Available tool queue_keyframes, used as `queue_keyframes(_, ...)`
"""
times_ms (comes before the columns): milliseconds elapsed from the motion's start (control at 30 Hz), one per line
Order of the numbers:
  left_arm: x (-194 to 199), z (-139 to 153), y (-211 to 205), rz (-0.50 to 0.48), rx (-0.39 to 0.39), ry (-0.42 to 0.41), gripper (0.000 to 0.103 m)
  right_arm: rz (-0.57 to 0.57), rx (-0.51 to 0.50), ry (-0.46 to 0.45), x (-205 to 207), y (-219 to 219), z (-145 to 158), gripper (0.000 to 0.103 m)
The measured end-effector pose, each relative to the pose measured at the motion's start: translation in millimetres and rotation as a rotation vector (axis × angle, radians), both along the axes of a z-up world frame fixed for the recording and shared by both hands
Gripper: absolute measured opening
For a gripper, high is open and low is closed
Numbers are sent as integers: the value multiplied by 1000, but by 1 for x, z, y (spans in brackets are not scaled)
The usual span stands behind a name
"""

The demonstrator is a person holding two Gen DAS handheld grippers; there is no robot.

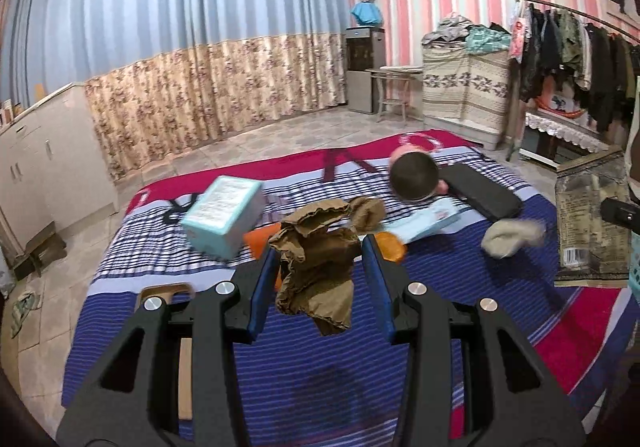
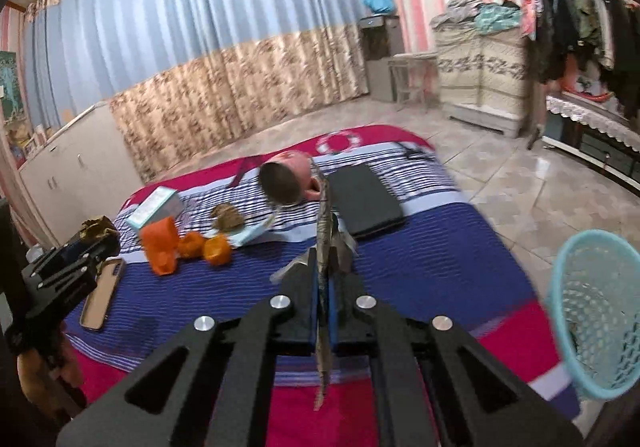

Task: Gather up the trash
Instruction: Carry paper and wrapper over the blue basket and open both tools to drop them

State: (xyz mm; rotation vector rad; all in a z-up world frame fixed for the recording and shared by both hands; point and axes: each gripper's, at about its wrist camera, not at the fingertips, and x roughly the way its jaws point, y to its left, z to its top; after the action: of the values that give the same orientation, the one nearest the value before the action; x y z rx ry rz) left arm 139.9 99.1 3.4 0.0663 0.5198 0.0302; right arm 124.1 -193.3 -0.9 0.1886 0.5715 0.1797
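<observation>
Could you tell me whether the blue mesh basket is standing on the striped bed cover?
No, the blue mesh basket is beside the striped bed cover, off its right edge, over the tiled floor.

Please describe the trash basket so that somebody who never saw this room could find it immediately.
Start from the striped blue, white and red blanket spread on the tiled floor. At its right edge, tipped sideways, is the light turquoise plastic mesh basket. Unlike the solid pale blue cardboard box on the blanket's far left side, it is round and perforated.
</observation>
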Motion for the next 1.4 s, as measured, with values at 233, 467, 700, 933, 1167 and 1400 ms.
queue_keyframes(233, 1, 5, -28, -34, 27, -9, 42, -75, -6, -6, -2, -53, -3, 4)
queue_keyframes(467, 6, -4, -44, -54, 8, 25, 42, -168, 14, 34, 3, -105, -18, 4)
queue_keyframes(700, 17, -1, -70, -90, 13, 23, 42, -229, 26, 14, -2, -125, -16, 4)
queue_keyframes(933, 27, 18, -122, -183, -8, -21, 42, -355, -24, -23, -19, -156, -6, 4)
queue_keyframes(1167, 33, 31, -207, -333, -9, -64, 42, -487, -58, -43, -38, -198, -2, 4)
queue_keyframes(1400, 43, 30, -285, -470, -62, -36, 42, -590, -119, -42, -53, -241, -5, 4)
